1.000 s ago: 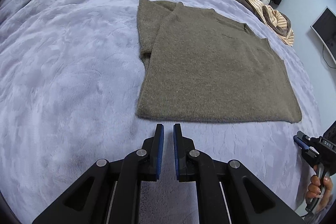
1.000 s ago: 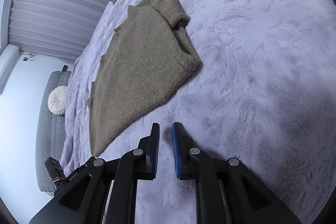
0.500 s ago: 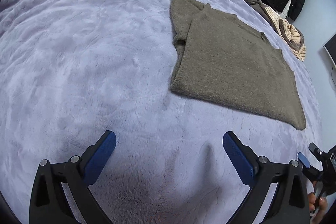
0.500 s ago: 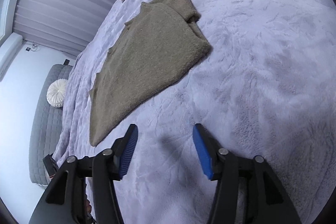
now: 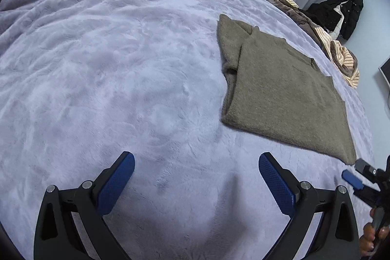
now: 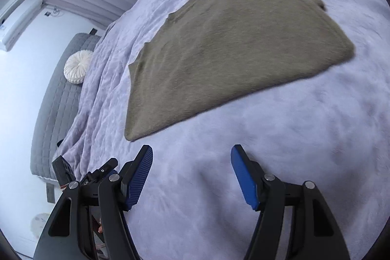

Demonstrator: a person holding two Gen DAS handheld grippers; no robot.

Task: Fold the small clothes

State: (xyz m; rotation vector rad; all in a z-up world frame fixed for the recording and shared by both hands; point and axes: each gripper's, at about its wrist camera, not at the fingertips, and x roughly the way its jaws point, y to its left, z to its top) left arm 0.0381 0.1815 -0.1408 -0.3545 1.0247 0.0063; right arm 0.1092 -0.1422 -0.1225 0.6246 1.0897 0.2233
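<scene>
Lavender bed [image 5: 121,70] carries the sweater [image 5: 282,91], one sleeve folded in; further folds remain. Your left claw [image 5: 196,183] gapes empty; your right claw [image 6: 191,178], also empty, is closing.

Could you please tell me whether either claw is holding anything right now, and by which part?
Nothing is held: the left claw stands open and the right claw, closing, is empty above the lilac plush blanket.

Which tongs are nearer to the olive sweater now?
Right. The right tongs hover just short of the olive sweater at its near corner; the left tongs are farther off, over bare blanket.
</scene>
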